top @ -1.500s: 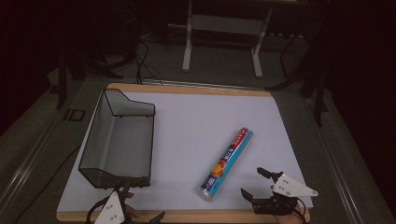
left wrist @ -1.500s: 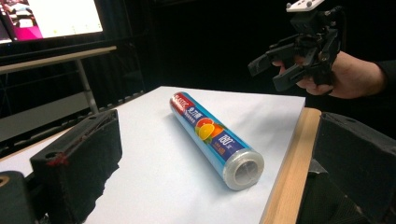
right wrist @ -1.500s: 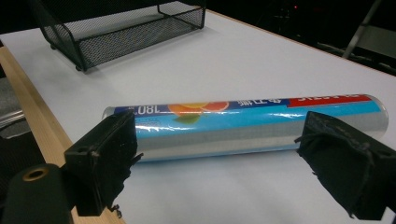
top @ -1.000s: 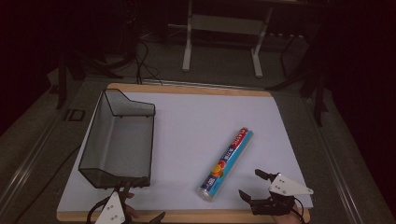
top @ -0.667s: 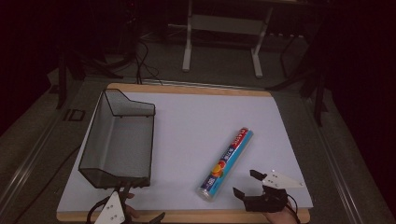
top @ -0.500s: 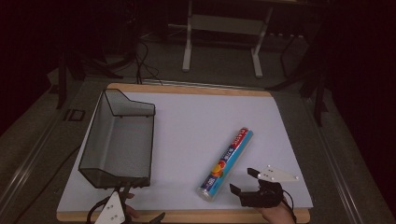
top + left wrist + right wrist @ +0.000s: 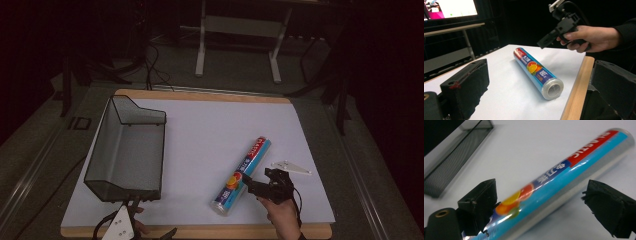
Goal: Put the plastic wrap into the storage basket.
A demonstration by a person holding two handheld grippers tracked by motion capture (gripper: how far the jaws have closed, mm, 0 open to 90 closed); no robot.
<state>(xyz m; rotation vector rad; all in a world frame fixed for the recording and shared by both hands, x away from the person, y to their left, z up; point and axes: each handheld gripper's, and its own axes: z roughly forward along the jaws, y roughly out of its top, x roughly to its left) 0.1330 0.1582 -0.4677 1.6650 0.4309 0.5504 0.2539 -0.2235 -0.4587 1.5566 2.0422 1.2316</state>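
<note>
Cling-film roll (image 7: 242, 175) lying diagonally on the white worktop (image 7: 210, 130), right of the mesh basket (image 7: 127, 147).
I see my right gripper (image 7: 256, 186) spread wide, jaws straddling the roll's fruit-print section, not yet clamped; right hand (image 7: 280, 215) holds it low. My left gripper (image 7: 131, 212) sits at the near edge, jaws apart, holding nothing.

Roll of plastic wrap (image 7: 242, 175) (image 7: 536, 71) (image 7: 554, 182), blue label with a red band and printed fruit, laid flat and diagonal on the white mat (image 7: 210, 135), toward the mat's near right corner, clear end nearest the near edge, red-band end pointed away
</note>
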